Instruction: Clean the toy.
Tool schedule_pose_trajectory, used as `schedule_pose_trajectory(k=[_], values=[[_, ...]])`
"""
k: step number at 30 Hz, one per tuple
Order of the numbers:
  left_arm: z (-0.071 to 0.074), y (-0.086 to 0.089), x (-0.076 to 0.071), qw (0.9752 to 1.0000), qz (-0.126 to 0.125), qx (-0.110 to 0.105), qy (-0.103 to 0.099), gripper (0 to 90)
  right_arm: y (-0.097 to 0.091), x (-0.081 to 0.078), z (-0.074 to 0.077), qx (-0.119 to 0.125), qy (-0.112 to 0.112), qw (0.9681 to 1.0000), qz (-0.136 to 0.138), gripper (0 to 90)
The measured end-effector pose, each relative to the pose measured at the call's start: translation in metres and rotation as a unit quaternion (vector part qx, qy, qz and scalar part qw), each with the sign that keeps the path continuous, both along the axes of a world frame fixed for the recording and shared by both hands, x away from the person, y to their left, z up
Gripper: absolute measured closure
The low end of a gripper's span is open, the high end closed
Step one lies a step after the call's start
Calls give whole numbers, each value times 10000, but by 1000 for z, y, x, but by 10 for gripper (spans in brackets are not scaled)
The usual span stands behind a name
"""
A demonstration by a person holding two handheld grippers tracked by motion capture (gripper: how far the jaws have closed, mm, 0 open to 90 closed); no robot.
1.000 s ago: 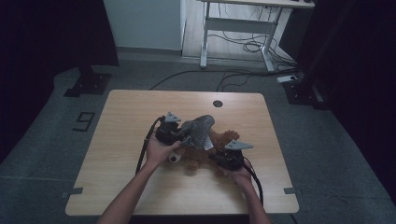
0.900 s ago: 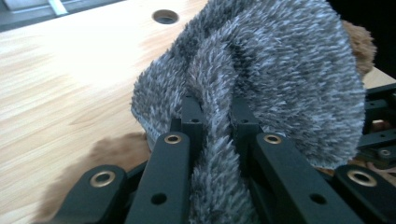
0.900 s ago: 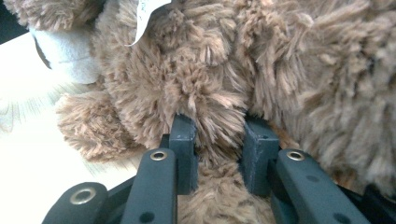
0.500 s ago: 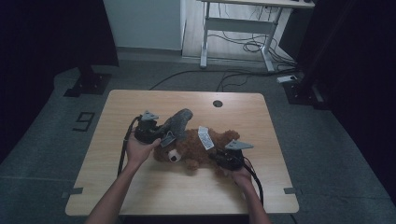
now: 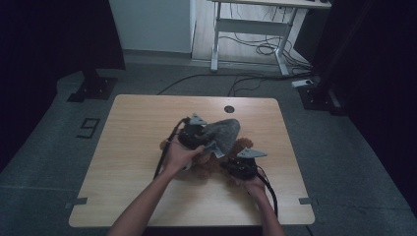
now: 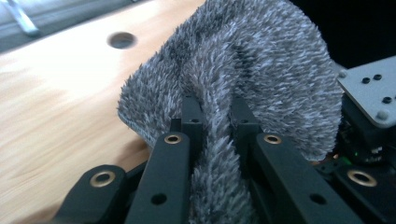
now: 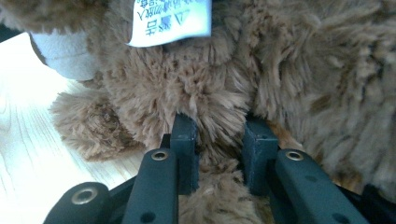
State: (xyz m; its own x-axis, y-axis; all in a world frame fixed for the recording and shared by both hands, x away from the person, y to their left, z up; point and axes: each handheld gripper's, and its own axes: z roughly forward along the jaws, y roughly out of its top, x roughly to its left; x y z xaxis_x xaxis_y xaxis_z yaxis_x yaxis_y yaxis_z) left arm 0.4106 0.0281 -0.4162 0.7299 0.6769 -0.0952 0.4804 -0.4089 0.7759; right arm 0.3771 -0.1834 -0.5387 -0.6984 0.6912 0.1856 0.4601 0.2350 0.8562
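The left gripper [image 6: 212,126] is pinching a fold of the grey fuzzy cloth [image 6: 261,60] between its two black jaws, which are standing close together with the pile bunched up between them. The rest of the cloth is billowing above and beyond the jaws, lifted off the wooden table [image 6: 51,116] (its round cable hole is showing at the far edge). In the high view the left gripper [image 5: 196,137] is holding that cloth [image 5: 223,133] over the middle of the table [image 5: 128,147], draped partly above the brown teddy bear [image 5: 216,164], and the person's left hand [image 5: 179,157] is wrapping the gripper's body.

The right gripper [image 7: 219,135] is clamping a tuft of the bear's brown fur [image 7: 299,70], its jaws narrowed onto it and sinking into the plush. A white sewn-in label [image 7: 170,18] is hanging just above the grip, and a pale patch of the toy [image 7: 63,53] is lying to the left against the tabletop. From above, the right gripper [image 5: 241,167] is sitting at the bear's right side, near the table's front half.
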Motion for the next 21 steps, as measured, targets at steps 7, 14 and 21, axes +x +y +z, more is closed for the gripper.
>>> schedule_pose_trajectory(k=[7,14,21], values=[[-19,-5,1,9998,30,130,128,798,-1,1,-1,42,24,10000,11,706],[-10,41,-4,9989,422,194,-51,797,-1,1,-1,18,26,10000,10,711],[-8,100,-11,9961,867,-64,-114,794,-2,2,-2,34,26,10000,11,712]])
